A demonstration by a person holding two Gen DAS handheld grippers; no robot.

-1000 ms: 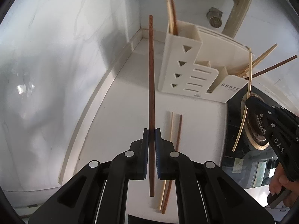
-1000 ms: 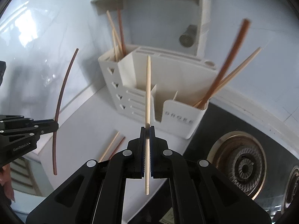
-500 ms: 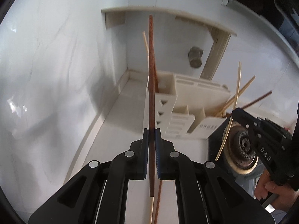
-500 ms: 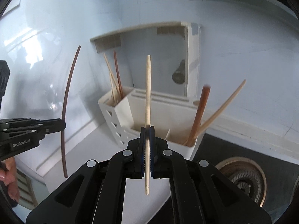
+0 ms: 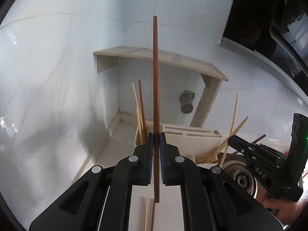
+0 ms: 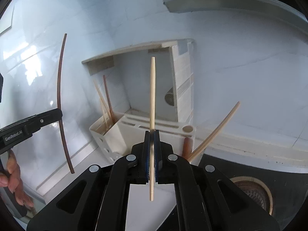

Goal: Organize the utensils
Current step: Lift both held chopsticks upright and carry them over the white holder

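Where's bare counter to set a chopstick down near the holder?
Free: the white counter strip between the left wall and the utensil holder. Crowded: two loose chopsticks lie on the counter under the left hand-held gripper; the stove burner fills the right; chopsticks fan out of the holder's right end.

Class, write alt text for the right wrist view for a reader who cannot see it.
The right tongs clamp a pale chopstick upright before a cream holder holding more chopsticks. At left, the left tongs grip a dark chopstick.
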